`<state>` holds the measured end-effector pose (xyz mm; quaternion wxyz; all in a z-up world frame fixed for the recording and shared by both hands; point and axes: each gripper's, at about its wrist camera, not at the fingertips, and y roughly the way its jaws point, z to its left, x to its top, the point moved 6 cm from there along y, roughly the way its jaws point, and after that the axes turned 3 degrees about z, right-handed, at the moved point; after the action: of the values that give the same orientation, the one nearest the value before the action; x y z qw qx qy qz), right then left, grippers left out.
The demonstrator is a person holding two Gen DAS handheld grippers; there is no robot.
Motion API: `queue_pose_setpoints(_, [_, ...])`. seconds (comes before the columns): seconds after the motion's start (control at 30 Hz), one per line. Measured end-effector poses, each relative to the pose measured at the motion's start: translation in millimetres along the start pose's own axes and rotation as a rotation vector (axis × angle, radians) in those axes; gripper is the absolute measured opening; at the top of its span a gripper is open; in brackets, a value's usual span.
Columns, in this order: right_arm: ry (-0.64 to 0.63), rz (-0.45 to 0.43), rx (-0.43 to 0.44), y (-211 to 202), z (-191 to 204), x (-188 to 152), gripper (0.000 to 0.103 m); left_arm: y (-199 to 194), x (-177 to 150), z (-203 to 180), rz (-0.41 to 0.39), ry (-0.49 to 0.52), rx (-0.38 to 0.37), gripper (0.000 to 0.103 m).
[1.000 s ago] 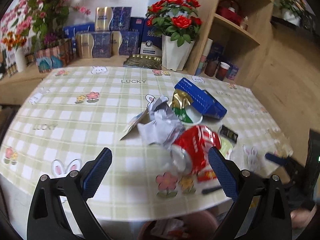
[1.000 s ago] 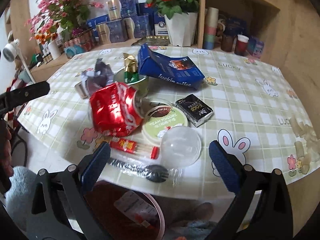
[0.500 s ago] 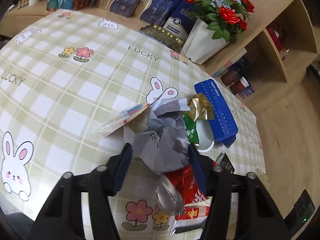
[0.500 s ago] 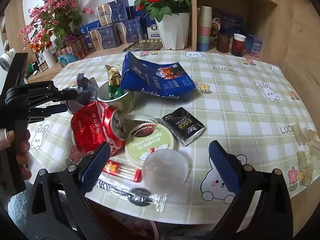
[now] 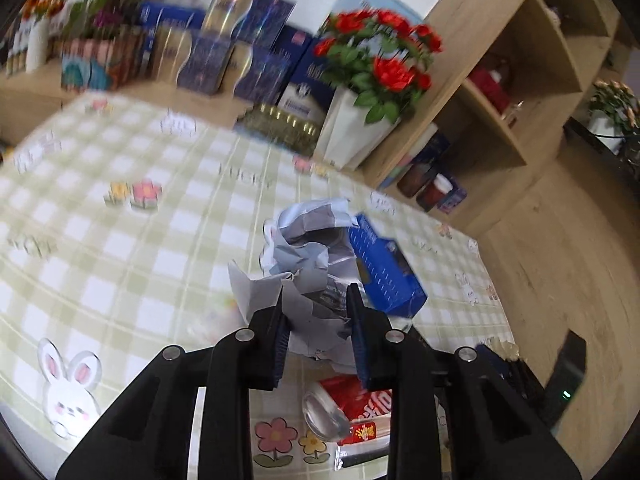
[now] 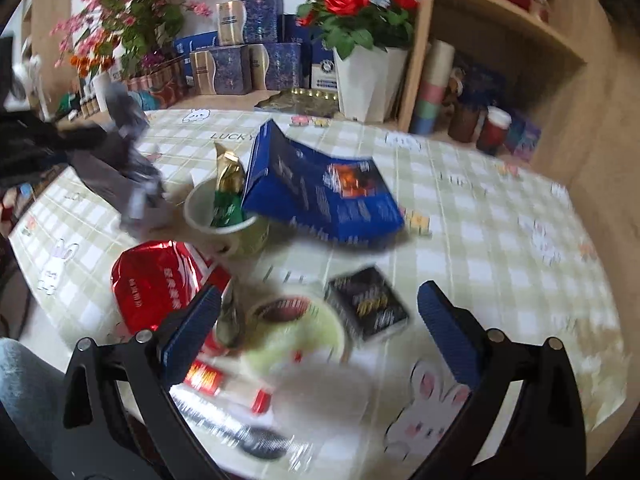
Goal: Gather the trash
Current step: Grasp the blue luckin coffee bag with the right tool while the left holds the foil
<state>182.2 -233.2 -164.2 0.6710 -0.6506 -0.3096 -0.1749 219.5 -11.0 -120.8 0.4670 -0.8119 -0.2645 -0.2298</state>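
The left gripper (image 5: 316, 316) is closing on the crumpled paper (image 5: 308, 264), which may slip out because it is loose, while the right gripper (image 6: 320, 320) is open.

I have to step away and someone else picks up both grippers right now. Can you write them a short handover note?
Left gripper: fingers closing on the crumpled paper, which sits between them.
Right gripper: open, empty, over the yogurt lid and black packet.
On the table: red snack bag, green cup with a wrapper inside, blue coffee box, wrapped spoon at the near edge.
Done: nothing visibly binned.
Left: bin the paper, then the rest.
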Motion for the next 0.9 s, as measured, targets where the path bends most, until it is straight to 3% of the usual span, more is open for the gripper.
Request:
queue_pose_setpoints(0.17, [-0.132,0.014,-0.076,32,2,27,0.096,-25,14,0,-0.066,0.026,0.021,0.026])
queue_pose_setpoints(0.37, [-0.282,0.082,-0.166,79,3,35,0.095,-40,12,10,-0.085,0.018,0.033,0.026])
queue_pose_setpoints(0.5, [-0.29,0.076,-0.152,92,5,49,0.092,-40,6,19,-0.073,0.007,0.043,0.026])
queue_pose_setpoints(0.63, [-0.322,0.098,-0.114,99,16,57,0.075,-38,0,27,-0.059,-0.007,0.045,0.026])
queue_pose_setpoints(0.77, [-0.299,0.116,-0.052,102,21,59,0.041,-37,-3,31,-0.057,-0.012,0.047,0.026])
queue_pose_setpoints(0.9, [-0.251,0.065,-0.033,89,20,67,0.023,-38,-6,34,-0.054,-0.017,0.048,0.026])
